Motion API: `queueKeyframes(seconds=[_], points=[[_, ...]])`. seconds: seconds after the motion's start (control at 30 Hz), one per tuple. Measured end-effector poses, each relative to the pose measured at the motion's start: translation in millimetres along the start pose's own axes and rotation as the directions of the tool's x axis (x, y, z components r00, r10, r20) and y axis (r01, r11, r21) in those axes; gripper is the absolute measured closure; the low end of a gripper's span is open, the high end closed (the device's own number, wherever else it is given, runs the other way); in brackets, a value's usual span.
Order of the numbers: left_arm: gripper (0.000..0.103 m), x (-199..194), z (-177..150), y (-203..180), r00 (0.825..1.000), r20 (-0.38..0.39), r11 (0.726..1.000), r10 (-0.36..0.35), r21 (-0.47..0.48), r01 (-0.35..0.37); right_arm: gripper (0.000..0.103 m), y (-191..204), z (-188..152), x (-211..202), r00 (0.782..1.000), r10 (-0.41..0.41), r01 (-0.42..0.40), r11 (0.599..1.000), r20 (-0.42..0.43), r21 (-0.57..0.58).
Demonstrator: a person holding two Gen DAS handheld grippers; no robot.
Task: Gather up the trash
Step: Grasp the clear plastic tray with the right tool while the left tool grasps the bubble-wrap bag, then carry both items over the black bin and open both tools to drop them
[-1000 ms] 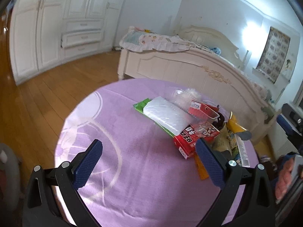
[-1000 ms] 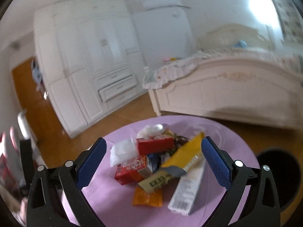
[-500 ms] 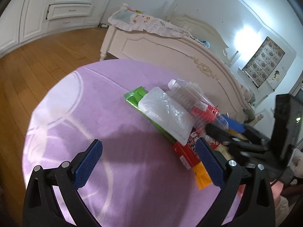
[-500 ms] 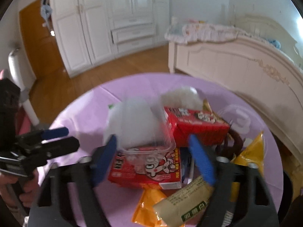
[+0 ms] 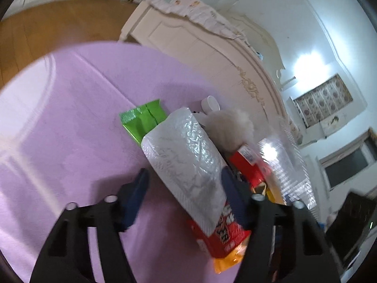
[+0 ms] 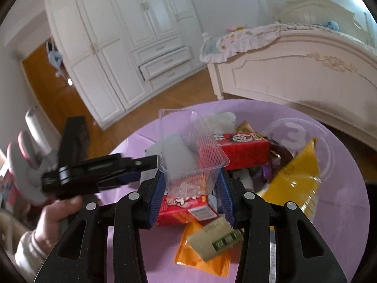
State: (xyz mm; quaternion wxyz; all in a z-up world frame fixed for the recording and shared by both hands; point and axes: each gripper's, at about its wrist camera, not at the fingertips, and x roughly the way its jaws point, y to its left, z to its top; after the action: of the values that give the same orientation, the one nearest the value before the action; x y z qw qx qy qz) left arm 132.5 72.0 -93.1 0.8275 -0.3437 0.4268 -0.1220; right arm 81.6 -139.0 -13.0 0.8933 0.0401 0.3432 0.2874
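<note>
A pile of trash lies on the round purple table (image 5: 59,122). My right gripper (image 6: 191,195) is shut on a clear plastic tray (image 6: 188,151) and holds it above the pile. Under it lie red snack boxes (image 6: 240,146), a yellow bag (image 6: 294,176) and an orange wrapper (image 6: 195,254). My left gripper (image 5: 183,193) is half closed around a white bubble mailer (image 5: 186,160) that lies on a green wrapper (image 5: 143,120) and a red box (image 5: 221,233). Its pads look apart from the mailer. The left gripper also shows in the right wrist view (image 6: 141,165).
A cream bed (image 6: 294,70) stands beyond the table. White wardrobes (image 6: 117,42) line the far wall over wooden floor (image 5: 47,28). A dark round bin (image 6: 371,207) sits at the table's right edge. A clear lid marked 3 (image 6: 294,134) lies in the pile.
My right gripper came down, shut on the clear tray and lifted it. My left gripper moved forward to the white mailer and its jaws narrowed around it.
</note>
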Motion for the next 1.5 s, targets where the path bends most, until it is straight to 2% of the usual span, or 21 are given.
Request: queueKeyframes(seconds=[0.07,0.2,0.27,0.57,0.7,0.8,0.87,1.0,1.17,1.27,1.4,1.5], points=[[0.062,4.6,-0.4,1.8,1.000,-0.003,1.000,0.013,-0.015,-0.014,0.060,-3.3,-2.2,-6.9,1.000,0.001,-0.002,1.000,0.013,0.013],[0.078,-6.9,-5.9,-2.6,0.999,0.052,1.000,0.014,-0.020,-0.013,0.060,-16.4,-10.7,-18.6,0.999,0.003,-0.005,0.999,0.033,0.053],[0.081,-19.1,-12.2,-7.1,0.996,0.083,1.000,0.017,0.002,-0.017,0.060,-20.7,-14.8,-23.5,0.999,0.014,-0.017,0.997,0.043,0.074],[0.085,-67.5,-35.5,-30.6,0.985,0.168,0.992,0.044,0.109,-0.063,0.060,-37.3,-29.7,-56.1,0.992,0.054,-0.067,0.990,0.111,0.122],[0.084,-64.8,-52.2,-21.9,0.991,0.108,0.989,0.079,0.115,-0.092,0.060,-44.8,-42.7,-68.2,0.992,0.055,-0.070,0.988,0.109,0.136],[0.083,-62.7,-67.5,0.3,0.991,0.068,0.990,0.119,0.072,-0.124,0.060,-48.6,-54.5,-75.7,0.994,0.050,-0.063,0.988,0.096,0.139],[0.083,-66.3,-73.3,9.6,0.989,0.069,0.989,0.130,0.055,-0.134,0.060,-49.7,-63.4,-79.6,0.995,0.041,-0.053,0.989,0.088,0.137],[0.084,-78.9,-86.1,12.9,0.992,0.077,0.993,0.102,0.055,-0.107,0.060,-49.0,-80.1,-86.5,0.996,0.038,-0.049,0.989,0.082,0.140],[0.087,-96.5,-98.5,-3.5,0.991,0.107,0.990,0.075,0.108,-0.087,0.060,-46.3,-86.4,-99.1,0.993,0.045,-0.059,0.989,0.107,0.138],[0.089,-111.1,-101.0,-25.3,0.986,0.152,0.983,0.068,0.159,-0.093,0.060,-52.2,-85.7,-113.8,0.987,0.062,-0.085,0.984,0.148,0.155],[0.090,-122.7,-96.0,-69.1,0.978,0.206,0.968,0.024,0.241,-0.074,0.060,-71.3,-83.6,-141.6,0.973,0.060,-0.106,0.974,0.223,0.198],[0.091,-111.9,-92.4,-108.1,0.981,0.193,0.950,-0.036,0.311,-0.026,0.060,-90.9,-83.8,-164.8,0.962,0.020,-0.085,0.969,0.273,0.230]])
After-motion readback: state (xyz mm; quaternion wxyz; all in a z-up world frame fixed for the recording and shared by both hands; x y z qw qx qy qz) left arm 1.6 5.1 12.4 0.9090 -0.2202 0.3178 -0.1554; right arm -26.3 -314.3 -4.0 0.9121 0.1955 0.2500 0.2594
